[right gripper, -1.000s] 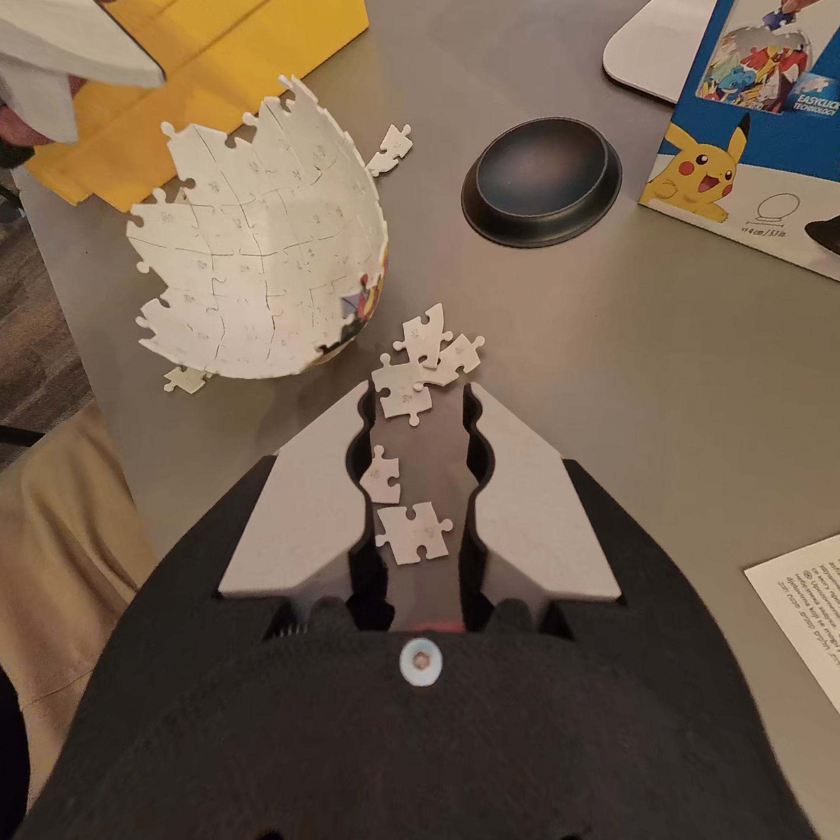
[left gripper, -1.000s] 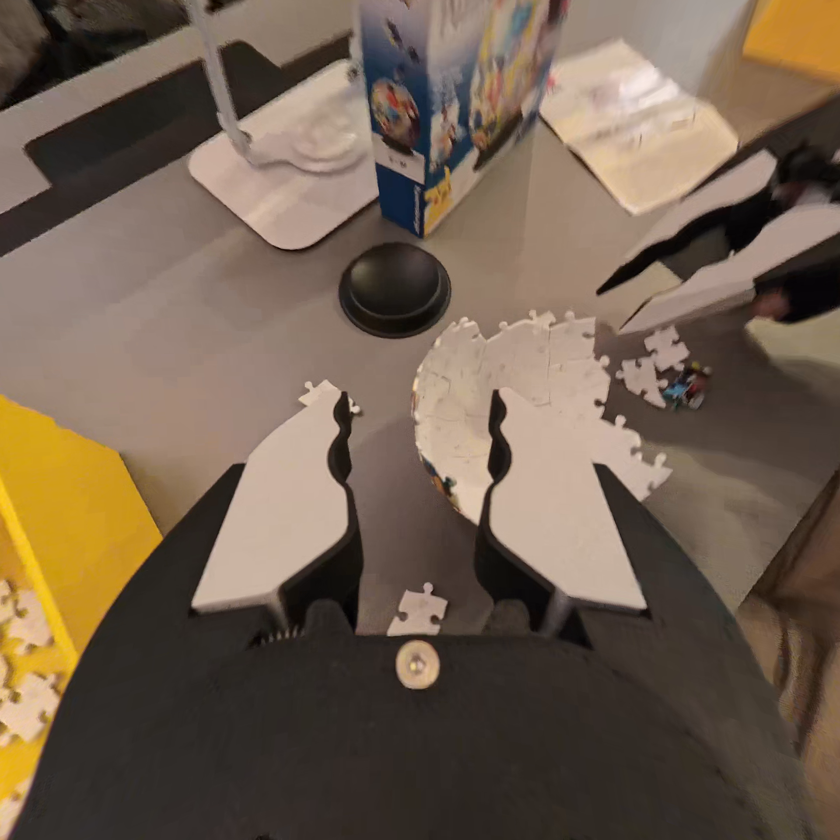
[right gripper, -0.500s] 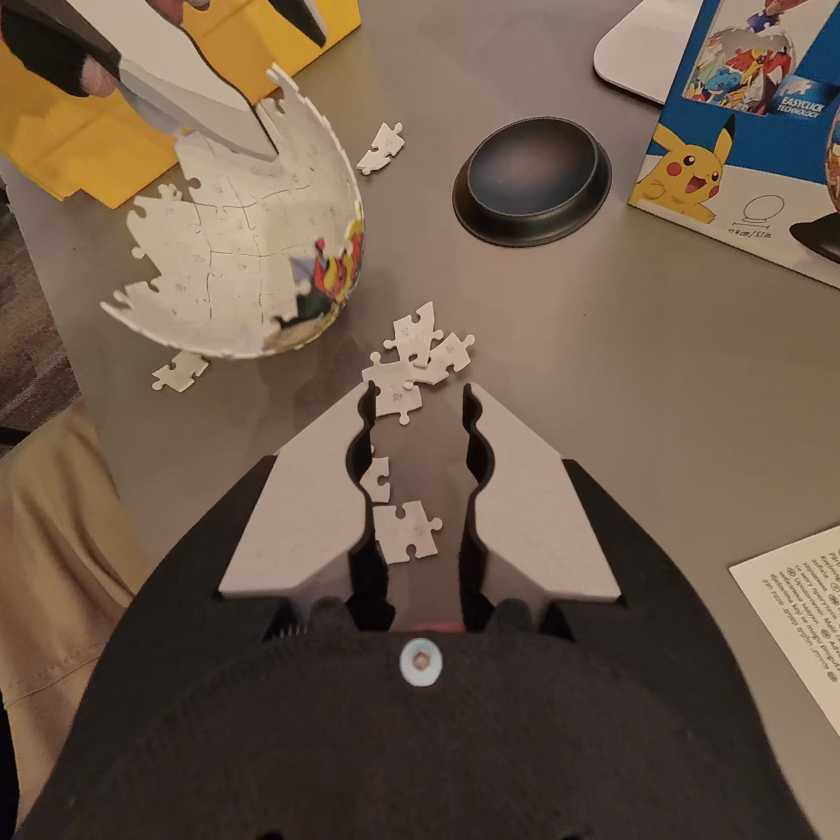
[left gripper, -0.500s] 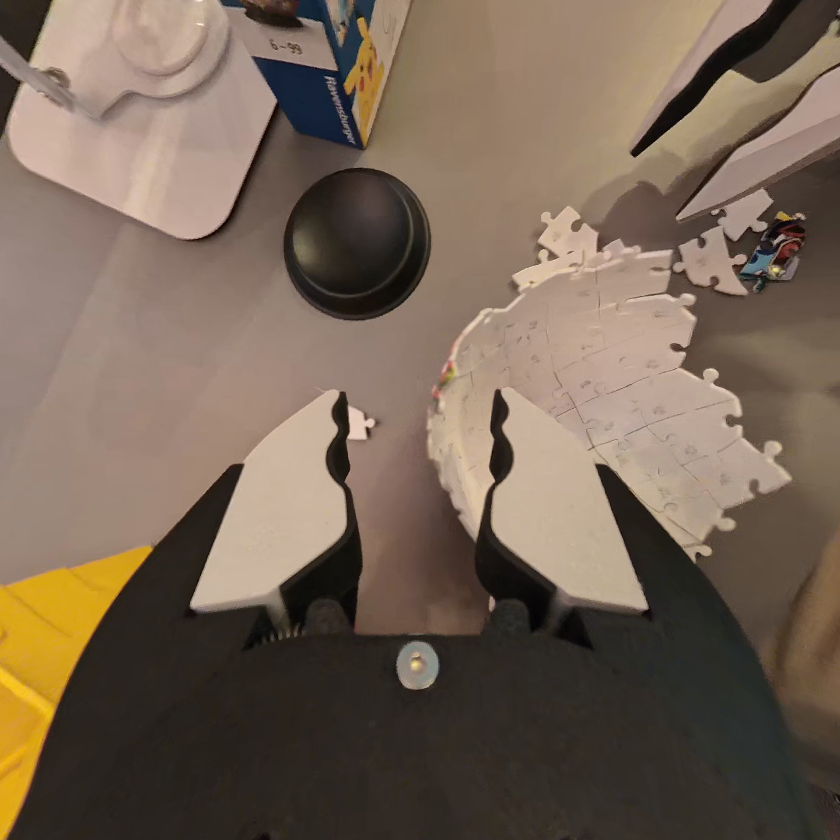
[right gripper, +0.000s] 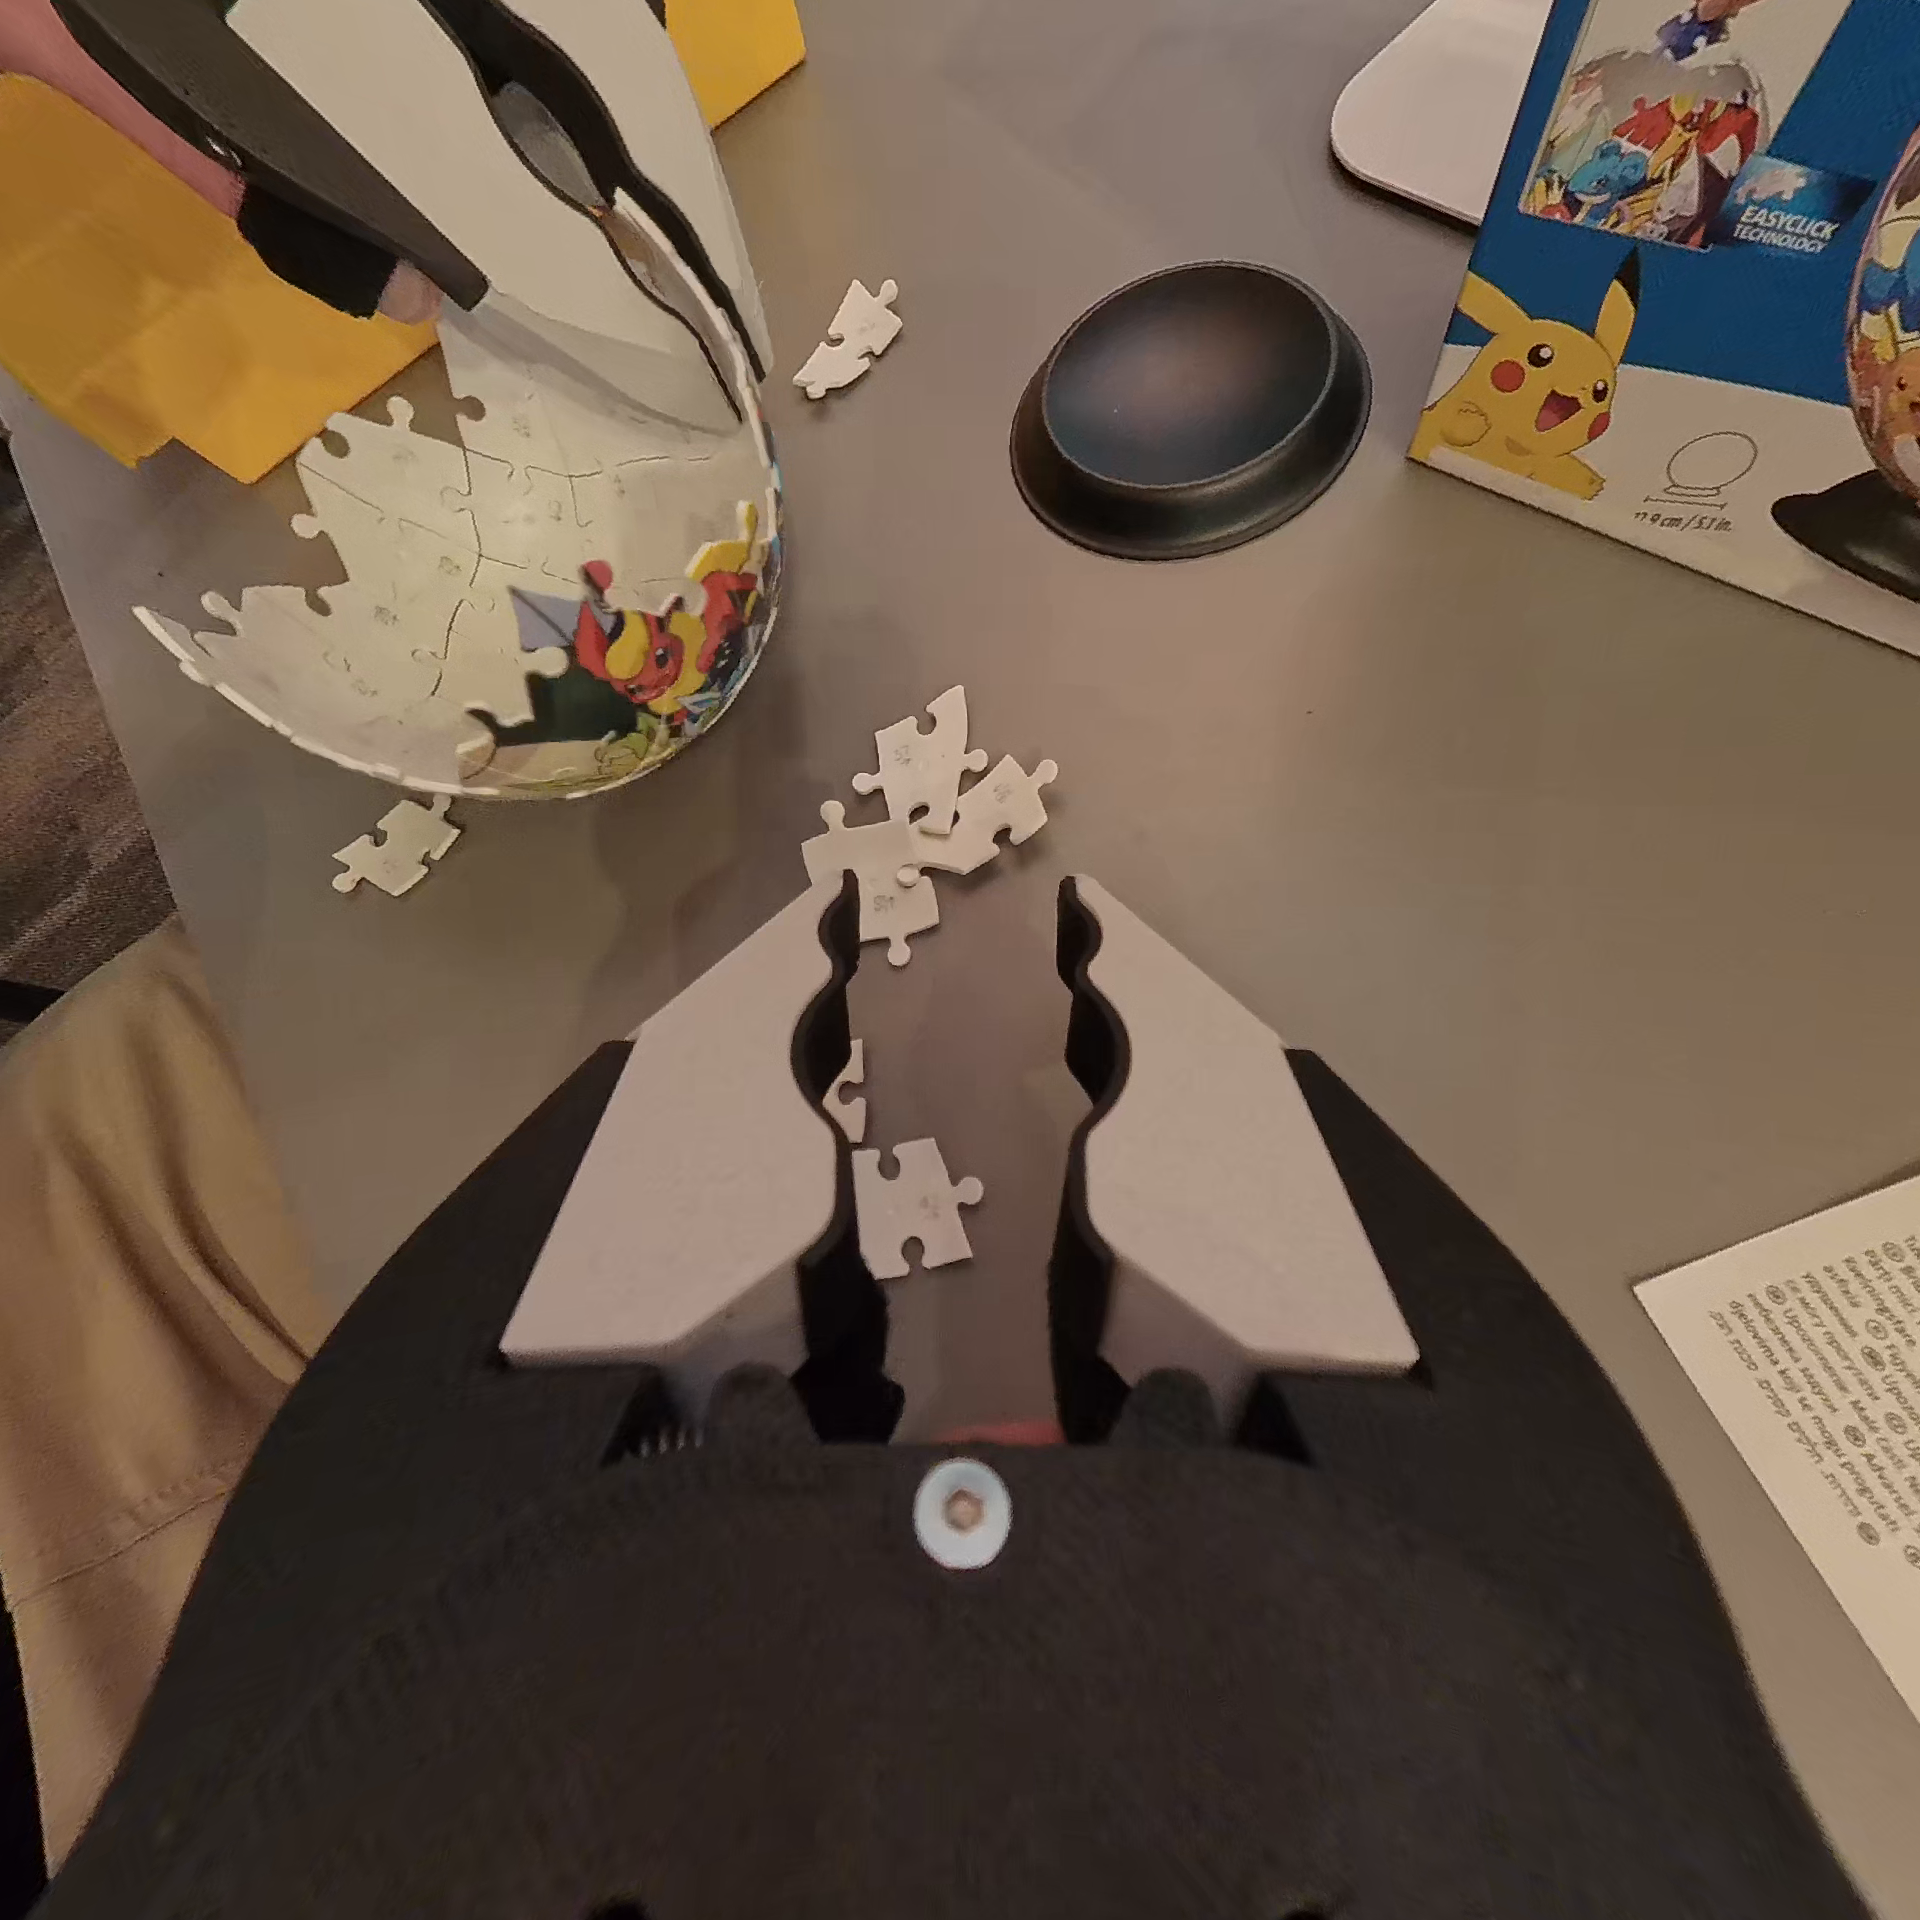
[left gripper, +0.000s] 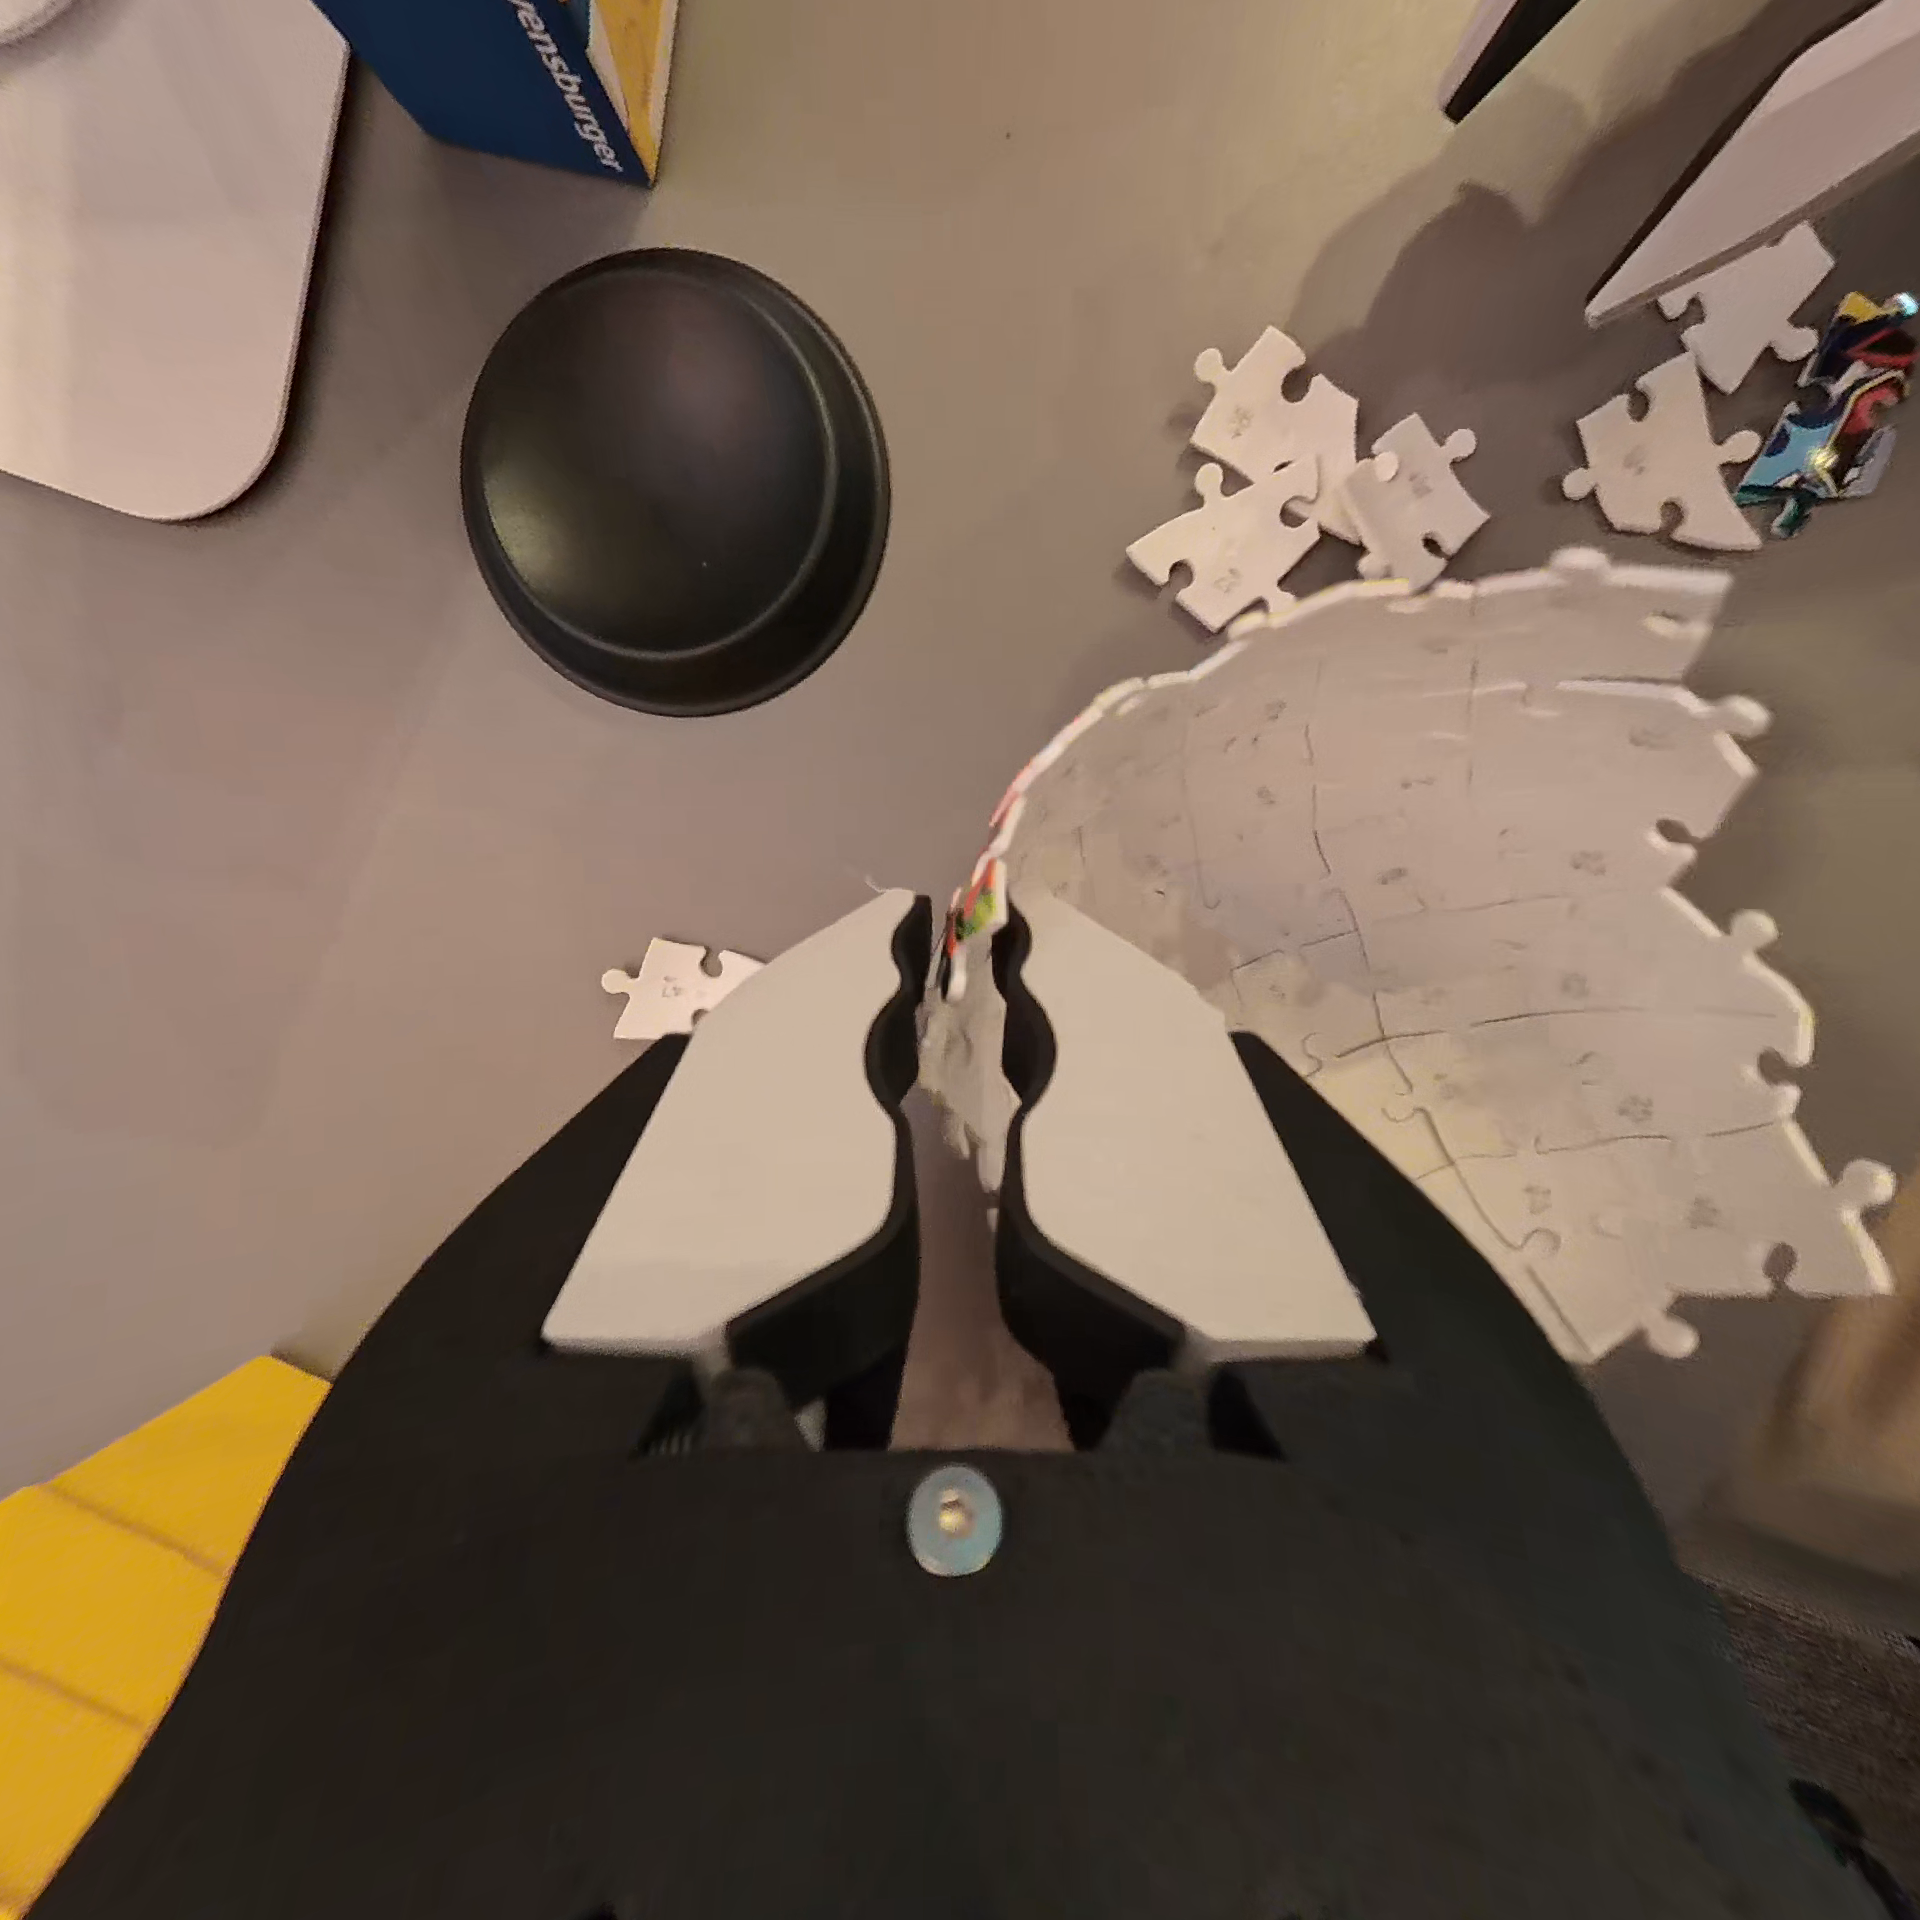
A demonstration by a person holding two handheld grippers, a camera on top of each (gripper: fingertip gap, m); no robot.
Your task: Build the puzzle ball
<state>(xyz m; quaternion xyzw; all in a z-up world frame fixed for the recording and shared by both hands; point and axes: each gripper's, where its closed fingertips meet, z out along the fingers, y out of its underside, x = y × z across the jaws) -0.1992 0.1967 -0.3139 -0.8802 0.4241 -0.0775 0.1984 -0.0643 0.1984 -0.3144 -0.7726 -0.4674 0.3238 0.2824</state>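
Matt grey table (right gripper: 1351, 831), glossy black plastic stand (right gripper: 1190, 405)

Beside the black stand (right gripper: 1192, 410), the box (right gripper: 1704, 260) runs off the picture's edge — so does the paper sheet (right gripper: 1808, 1382), its print too small to tell.

Left gripper (left gripper: 956, 925) has closed on ball shell (left gripper: 1455, 935).

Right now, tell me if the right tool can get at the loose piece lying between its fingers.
Probably yes. The right tool is open, the loose piece lies flat on the table between its fingers, and nothing covers it.
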